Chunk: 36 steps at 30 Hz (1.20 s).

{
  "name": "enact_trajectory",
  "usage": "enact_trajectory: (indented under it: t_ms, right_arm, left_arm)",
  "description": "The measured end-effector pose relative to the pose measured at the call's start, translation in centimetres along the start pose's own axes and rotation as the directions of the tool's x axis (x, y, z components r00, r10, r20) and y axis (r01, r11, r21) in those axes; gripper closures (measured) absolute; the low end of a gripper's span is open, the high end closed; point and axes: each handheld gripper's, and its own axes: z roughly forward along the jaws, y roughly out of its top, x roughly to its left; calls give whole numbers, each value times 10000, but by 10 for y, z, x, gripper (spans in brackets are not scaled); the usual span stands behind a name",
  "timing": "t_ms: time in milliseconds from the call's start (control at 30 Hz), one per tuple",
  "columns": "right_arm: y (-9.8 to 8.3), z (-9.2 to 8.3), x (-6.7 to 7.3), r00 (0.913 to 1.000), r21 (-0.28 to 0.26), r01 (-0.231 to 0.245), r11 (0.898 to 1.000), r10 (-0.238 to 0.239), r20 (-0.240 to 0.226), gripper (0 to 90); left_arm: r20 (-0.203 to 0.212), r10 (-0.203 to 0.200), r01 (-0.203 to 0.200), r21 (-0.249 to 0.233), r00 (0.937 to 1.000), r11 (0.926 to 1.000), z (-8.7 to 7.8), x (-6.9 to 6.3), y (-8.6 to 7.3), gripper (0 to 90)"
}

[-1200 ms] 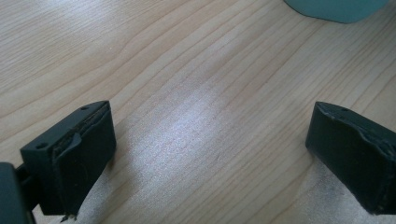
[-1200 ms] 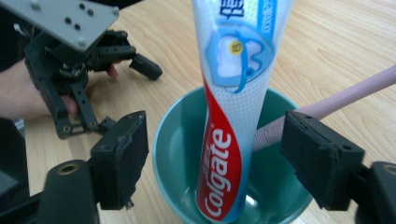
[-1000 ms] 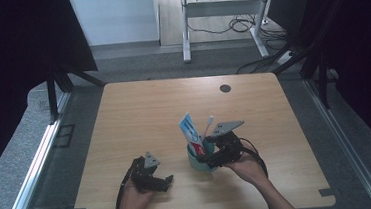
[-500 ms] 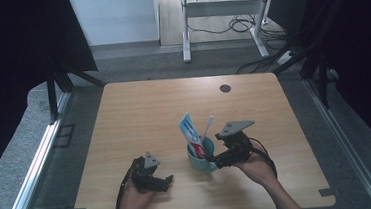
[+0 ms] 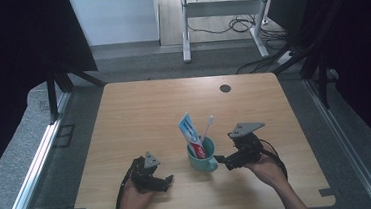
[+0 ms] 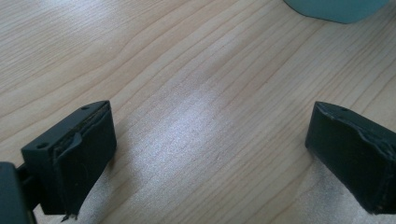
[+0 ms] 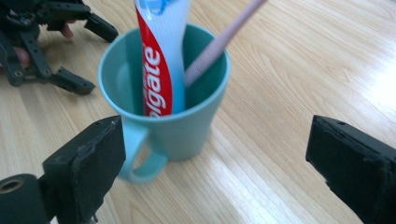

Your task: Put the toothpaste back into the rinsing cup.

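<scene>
1. The teal mug (image 5: 202, 157) stands upright on the surface (image 5: 144, 113) at about 5 o'clock of its centre, carrying the toothpaste tube (image 5: 189, 132) and toothbrush (image 5: 207, 129).
2. The right gripper (image 5: 220, 159), at the mug's 3 o'clock, has just been opening its jaws; they stand wide and empty. A careless sweep could clip the handle (image 7: 140, 161) and tip the top-heavy mug.
3. The left gripper (image 5: 168, 180), at its 8 o'clock, rests wide open and holds nothing; it gives no bracing.

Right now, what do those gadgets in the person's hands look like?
Each hand-held gripper is black, with an open skeletal frame and two blocky black jaws faced with worn rubbery pads. The left hand-held gripper and right hand-held gripper each carry a grey three-cornered plate and trail a black cable. No sleeves are visible.
</scene>
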Motion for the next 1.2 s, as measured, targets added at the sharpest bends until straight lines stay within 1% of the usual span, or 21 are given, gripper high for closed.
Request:
enact_trajectory:
  t_ms: [267, 600, 700, 1000, 1200]
  right_arm:
    - [-13, -9, -7, 9993, 95, -183, 9998, 180, 324, 0]
    - [-31, -17, -15, 9959, 229, -341, 9992, 321, 847, 0]
    - [-35, -19, -18, 9947, 194, -419, 9989, 399, 948, 0]
    - [-51, -23, -24, 9906, 248, -749, 9969, 716, 1162, 0]
    - [-63, -25, -29, 9864, 218, -1000, 9948, 962, 1333, 4]
  left_arm:
    - [-5, 30, -30, 5, 10000, 10000, 0, 0, 0, 19]
    - [7, -17, 17, -3, 10000, 10000, 0, 0, 0, 19]
    - [-2, 31, -31, 16, 10000, 10000, 0, 0, 0, 19]
    - [5, -32, 32, -5, 10000, 10000, 0, 0, 0, 19]
    - [5, 21, -21, 14, 10000, 10000, 0, 0, 0, 19]
